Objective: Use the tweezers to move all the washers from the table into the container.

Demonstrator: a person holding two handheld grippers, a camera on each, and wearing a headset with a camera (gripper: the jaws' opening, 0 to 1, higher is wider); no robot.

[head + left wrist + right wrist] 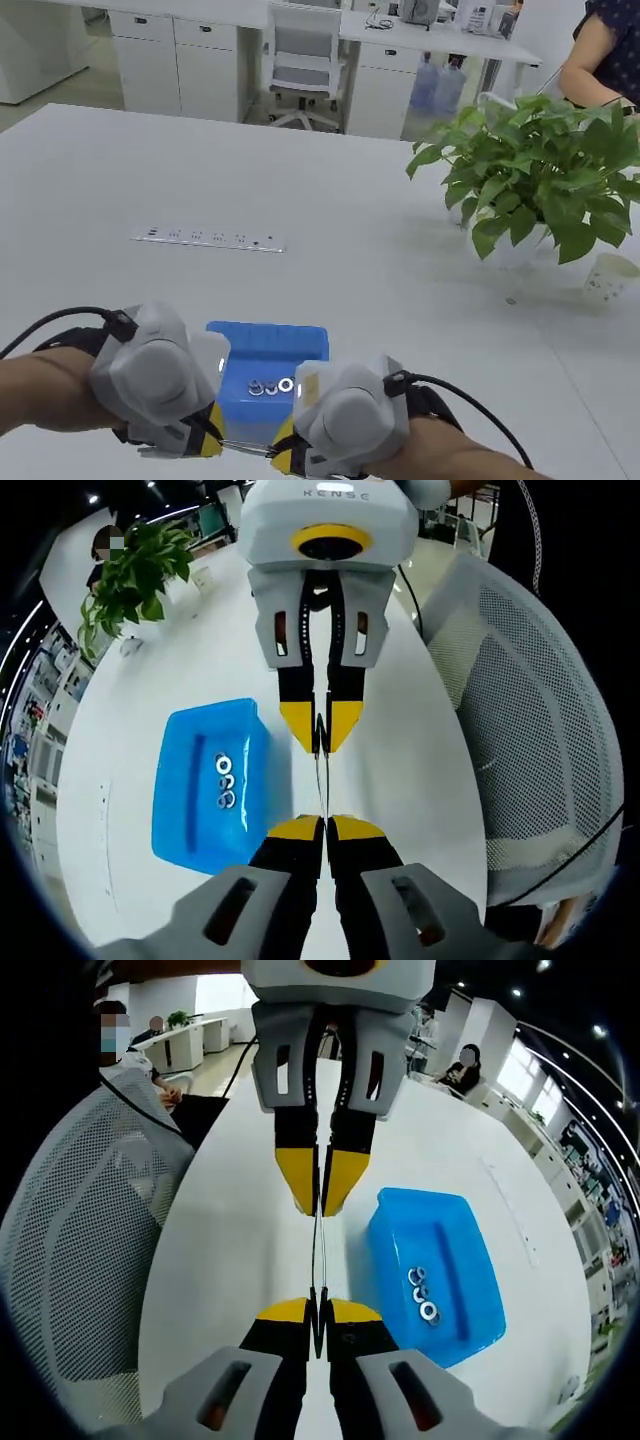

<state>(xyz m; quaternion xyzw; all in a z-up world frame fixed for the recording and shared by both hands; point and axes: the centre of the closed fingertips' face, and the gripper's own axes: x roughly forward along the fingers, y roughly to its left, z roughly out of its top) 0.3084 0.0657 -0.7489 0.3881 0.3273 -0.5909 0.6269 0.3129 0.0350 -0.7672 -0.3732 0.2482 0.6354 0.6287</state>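
A blue container (268, 342) sits on the white table (330, 230) just beyond my hands, with three washers (271, 386) lying in a row inside it. My left gripper (212, 443) and right gripper (283, 447) point at each other, tip to tip, in front of the container. A thin pair of tweezers (322, 780) spans the gap, and each gripper is shut on one end. In the left gripper view my left gripper (323, 825) faces the right gripper (322, 742), with the container (205, 780) on the left. The right gripper view has the right gripper (318, 1310), the tweezers (318, 1250) and the container (435, 1270).
A potted plant (540, 180) and a paper cup (610, 277) stand at the table's far right. A power strip (208, 239) lies flat in the table's middle. A mesh chair (520, 710) is behind the near edge. A person (600, 50) stands at the back right.
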